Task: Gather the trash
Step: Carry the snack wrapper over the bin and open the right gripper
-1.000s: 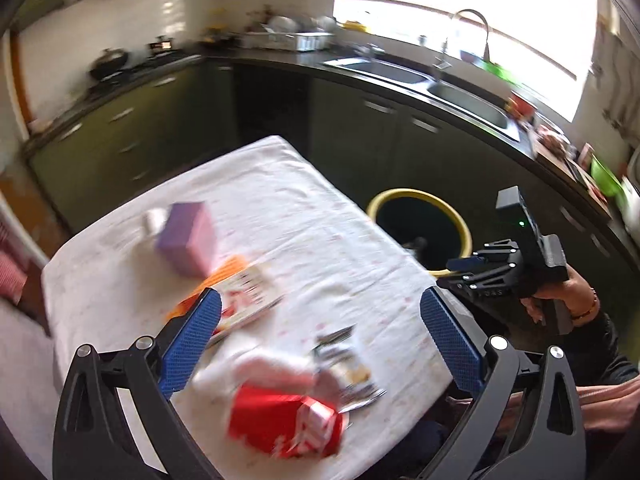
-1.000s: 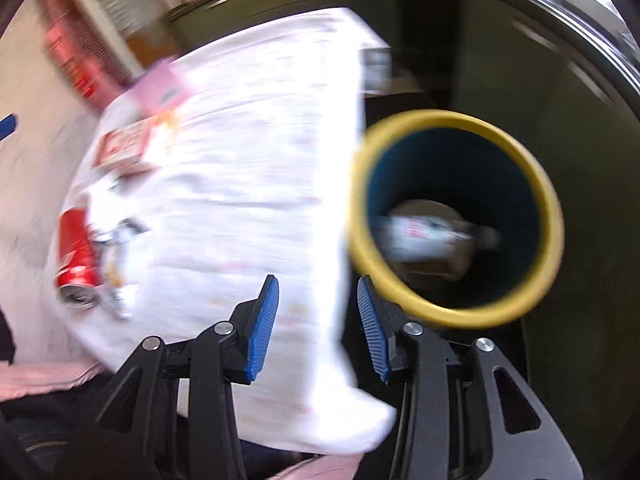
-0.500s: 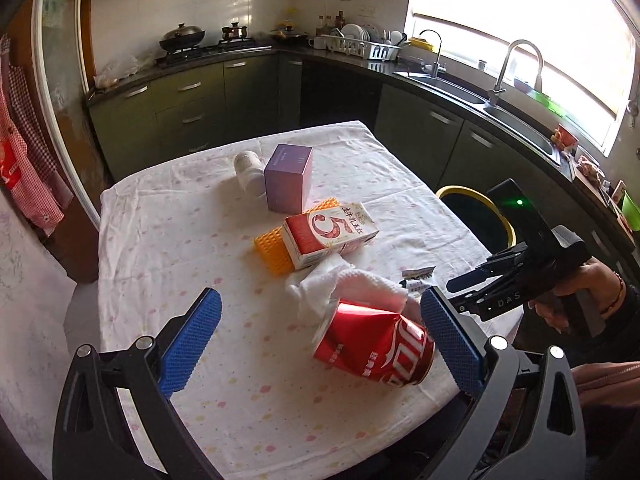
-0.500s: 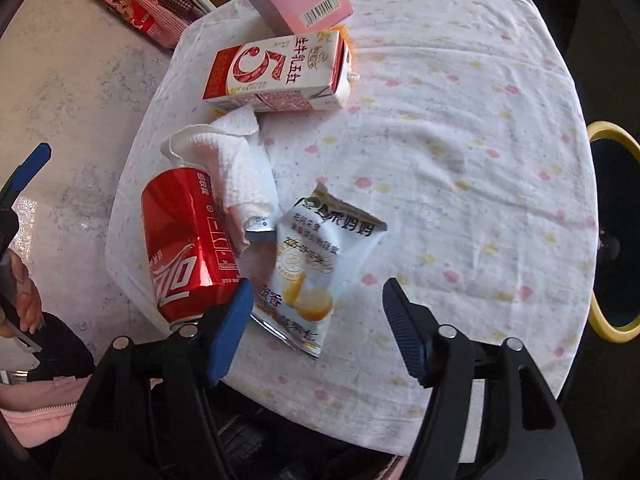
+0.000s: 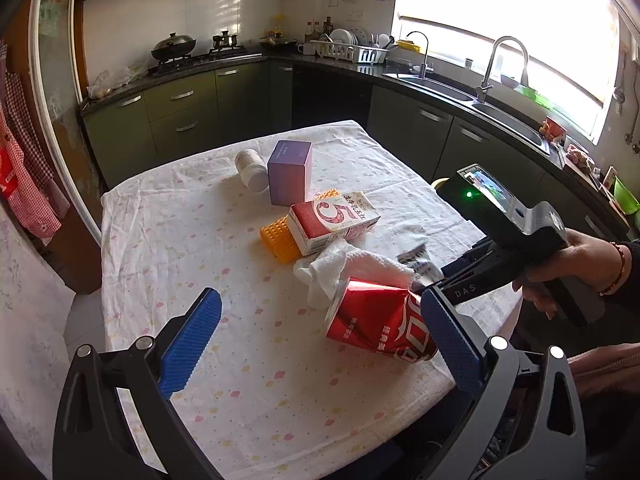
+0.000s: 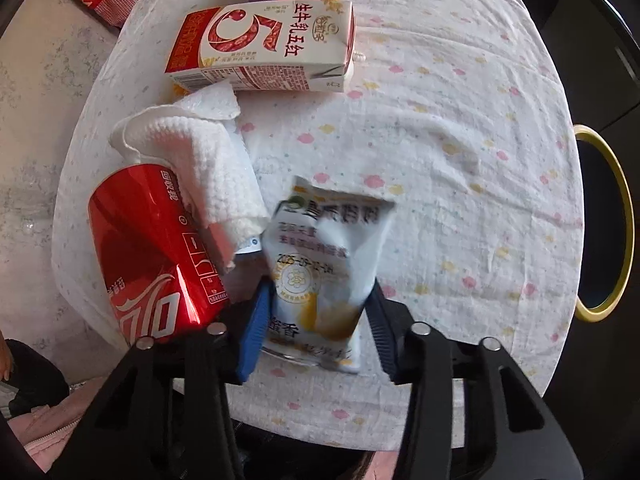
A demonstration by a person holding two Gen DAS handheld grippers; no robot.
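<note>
A white snack bag (image 6: 320,256) lies near the table's front edge. My right gripper (image 6: 316,320) points straight down over it, jaws closing, with a blue pad against each side of the bag's lower half. A dented red can (image 6: 148,248) lies on its side just left of it, with a crumpled white paper towel (image 6: 208,160) draped over its top. In the left wrist view my left gripper (image 5: 318,304) hangs open over the cloth, its right finger beside the red can (image 5: 372,328). A hand holds the right gripper's body (image 5: 520,240).
A red-and-white milk carton (image 5: 332,220), an orange ridged item (image 5: 278,238), a purple box (image 5: 289,172) and a white bottle (image 5: 250,166) sit mid-table on the flowered cloth (image 5: 180,240). The yellow-rimmed bin (image 6: 624,216) stands off the table's right side. Kitchen counters line the walls.
My right gripper swung from over the bin to the table, came down over the snack bag and narrowed its jaws around it. My left gripper pulled back, then held still.
</note>
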